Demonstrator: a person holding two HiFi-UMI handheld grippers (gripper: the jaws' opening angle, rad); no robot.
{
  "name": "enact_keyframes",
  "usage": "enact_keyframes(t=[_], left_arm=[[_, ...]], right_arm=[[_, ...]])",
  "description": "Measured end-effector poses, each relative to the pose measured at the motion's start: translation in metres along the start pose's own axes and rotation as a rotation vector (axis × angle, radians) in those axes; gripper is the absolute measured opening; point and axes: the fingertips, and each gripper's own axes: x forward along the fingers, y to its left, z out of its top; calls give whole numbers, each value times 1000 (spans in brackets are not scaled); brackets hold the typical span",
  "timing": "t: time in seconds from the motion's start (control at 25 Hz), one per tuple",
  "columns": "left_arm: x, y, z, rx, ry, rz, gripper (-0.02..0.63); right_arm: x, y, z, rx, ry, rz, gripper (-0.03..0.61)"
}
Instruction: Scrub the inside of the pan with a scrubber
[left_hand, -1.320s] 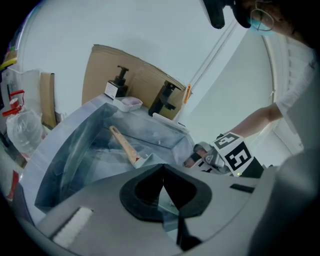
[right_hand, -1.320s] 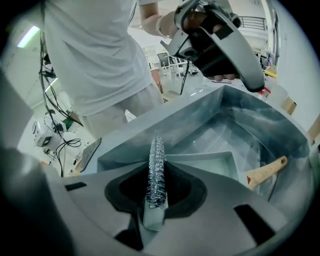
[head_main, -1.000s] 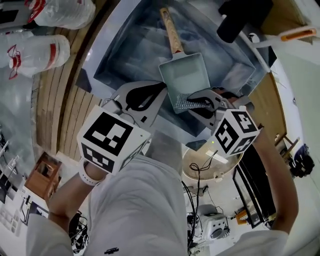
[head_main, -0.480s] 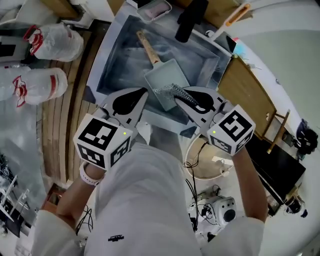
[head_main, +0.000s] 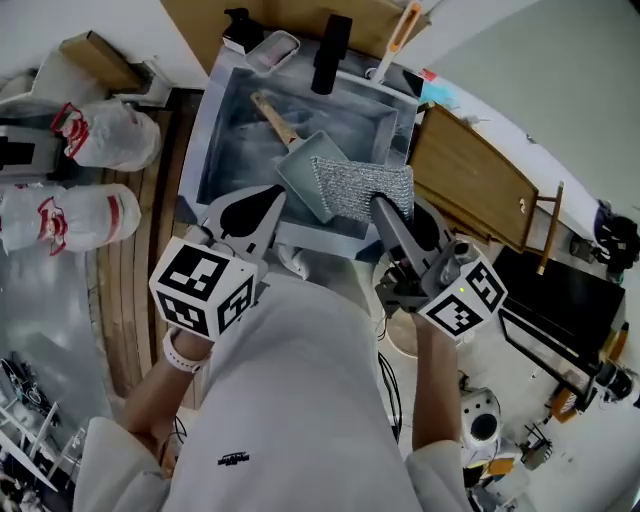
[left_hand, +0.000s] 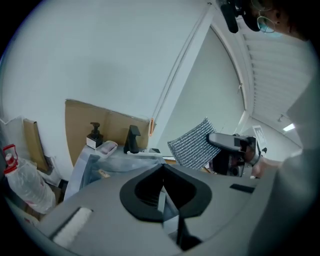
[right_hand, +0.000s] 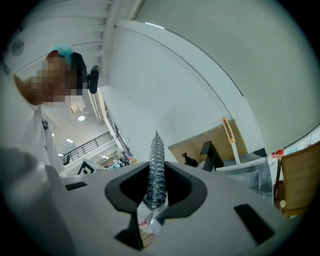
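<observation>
1. The right gripper (right_hand: 156, 199) has its jaws pinched on the bottom edge of the scrubber (right_hand: 156, 167), a silvery mesh pad that stands edge-on and upright between them.
2. The left gripper (left_hand: 163, 192) has its jaws pressed together with nothing between them. It hangs at the near left of the sink (head_main: 212, 135), and its tips point toward the basin.
3. From the left gripper view, the scrubber shows against the far wall above the basin, so I judge it is held in the air and not touching metal.
4. The pan (head_main: 300, 168), pale and rectangular, lies inside the sink. Its wooden handle (head_main: 268, 115) runs to the far left. In the head view the scrubber overlaps the pan's near right corner, but that looks like line of sight, not contact.
5. A black faucet (head_main: 331, 40) stands at the far rim, with a soap dish (head_main: 272, 48) just left of it.
6. Step in hand, as I judge it: the scrubber is gripped and poised, and no scrubbing stroke is under way.
7. The next move calls for tipping the right gripper down so the pad's broad face lies flat on the pan's floor, then rubbing across it. The left gripper would have to open and take the handle to stop the pan from sliding.
</observation>
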Motion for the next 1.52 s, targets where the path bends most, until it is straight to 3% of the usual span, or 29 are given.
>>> enact_keyframes(t=[0.32,0.8,1.08,1.28,1.52], left_arm=[[-15,-25,9,65,-31,-44,5],[-19,-48,12,161,-67,-97,5],[-16,-42,25,186,-79,-104,5],[-9,-42,23,192,-53,-137,5],[-11,-26,33,197,-67,-119,5]], right_arm=[[-44,25,14,-10,-221,-109,64],[-85,24,3,-40,-322,-286,64],[-85,22,1,-45,-316,-351,64],[-71,22,-1,-2,-279,-353,64],[-42,29,12,-83,-191,-300,64]])
